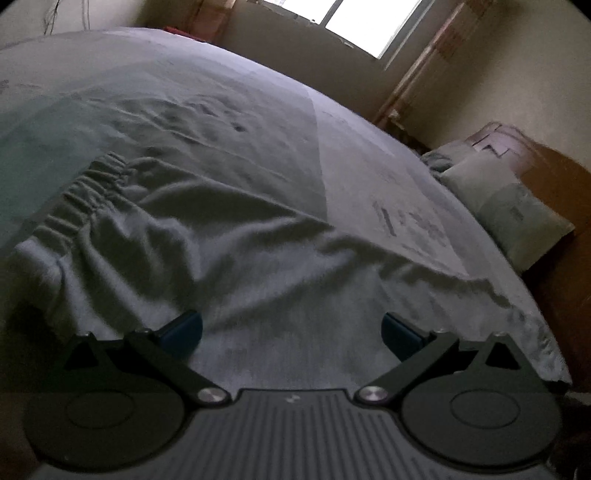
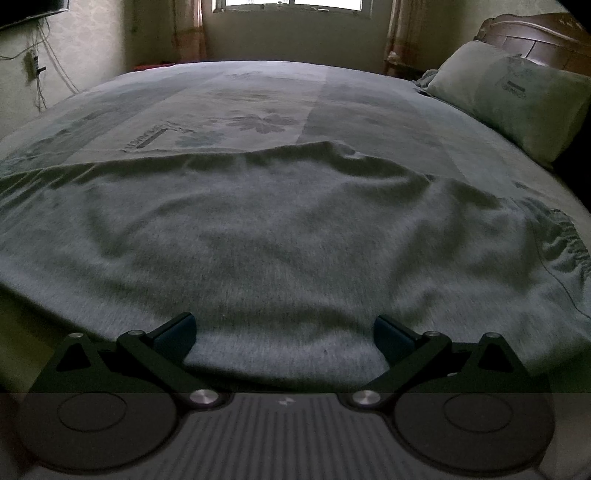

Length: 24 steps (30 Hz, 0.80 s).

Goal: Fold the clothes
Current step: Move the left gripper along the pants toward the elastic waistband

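Left gripper point(image 1: 291, 334) spread wide, blue-padded fingertips point(image 1: 183, 330) well apart, nothing between them, poised just over the near part of the grey garment point(image 1: 229, 258). Right gripper point(image 2: 283, 334) same: jaws released, pads point(image 2: 393, 338) far apart, gripping nothing, low over the garment's point(image 2: 280, 236) near edge, which droops toward the bed's front.

The garment is soft grey knit, lying spread out across the near half of the bed point(image 1: 351, 147). Looks like trousers or shorts: a gathered elastic waistband point(image 1: 85, 195) sits at one end, bunched and ruffled. In the right wrist view the waistband point(image 2: 565, 240) is at the far right, with the fabric running leftward in one broad sheet. Cloth mostly flat, with soft wrinkles and a raised ridge along its far edge; cannot tell how many layers.

Beyond it, the bedcover point(image 2: 258, 107) is pale with wide panels, printed flower shapes point(image 2: 266, 123) and some lettering too blurred to read. A pale green pillow point(image 2: 517, 96) rests at the head end, against a dark wooden headboard point(image 2: 543, 37). Further off, a bright window point(image 2: 291, 3) with curtains point(image 2: 188, 33) on each side. Loose cables point(image 2: 40, 66) hang on the left wall. Room dim, both frames slightly motion-blurred.
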{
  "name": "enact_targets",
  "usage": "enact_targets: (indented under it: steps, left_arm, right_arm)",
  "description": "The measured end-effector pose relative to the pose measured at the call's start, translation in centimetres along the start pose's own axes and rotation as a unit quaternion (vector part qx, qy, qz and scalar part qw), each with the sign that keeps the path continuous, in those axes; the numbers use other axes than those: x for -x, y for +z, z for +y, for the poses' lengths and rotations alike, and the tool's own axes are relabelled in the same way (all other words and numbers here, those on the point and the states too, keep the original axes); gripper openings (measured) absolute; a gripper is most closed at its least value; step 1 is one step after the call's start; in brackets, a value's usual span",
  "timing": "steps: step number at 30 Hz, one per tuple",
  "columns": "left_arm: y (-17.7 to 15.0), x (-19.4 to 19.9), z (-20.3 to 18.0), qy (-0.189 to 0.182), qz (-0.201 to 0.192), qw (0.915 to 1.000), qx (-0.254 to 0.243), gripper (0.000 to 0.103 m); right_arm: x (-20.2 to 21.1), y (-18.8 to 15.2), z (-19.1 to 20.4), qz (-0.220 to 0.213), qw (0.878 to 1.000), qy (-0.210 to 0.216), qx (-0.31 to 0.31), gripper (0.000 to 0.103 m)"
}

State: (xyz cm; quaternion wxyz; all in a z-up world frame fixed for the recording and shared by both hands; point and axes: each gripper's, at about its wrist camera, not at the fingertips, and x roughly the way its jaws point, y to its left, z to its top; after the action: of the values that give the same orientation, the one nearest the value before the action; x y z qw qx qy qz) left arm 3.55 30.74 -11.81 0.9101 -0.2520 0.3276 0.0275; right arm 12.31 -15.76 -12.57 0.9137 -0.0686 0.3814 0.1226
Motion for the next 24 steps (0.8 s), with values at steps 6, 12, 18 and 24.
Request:
enact_targets:
  steps: [6, 12, 18, 24]
  left_arm:
    - [2.3, 1.0, 0.0, 0.007, -0.033, 0.9994, -0.004, 0.102]
    - [4.4, -0.8, 3.2, 0.004, -0.052, 0.9958, 0.076, 0.102]
    - [3.8, 0.1, 3.7, 0.069, -0.043, 0.9944, 0.068, 0.098]
    - [3.0, 4.4, 3.0, 0.052, -0.06, 0.9956, 0.05, 0.098]
  right_arm:
    - [0.0, -0.1, 0.0, -0.002, 1.0, -0.003, -0.001, 0.103]
    - [0.0, 0.0, 0.1, 0.003, 1.0, -0.005, -0.002, 0.103]
    - [0.0, 0.0, 0.2, 0.005, 1.0, -0.007, -0.003, 0.103]
    - [0.1, 0.0, 0.1, 0.006, 1.0, -0.007, -0.002, 0.103]
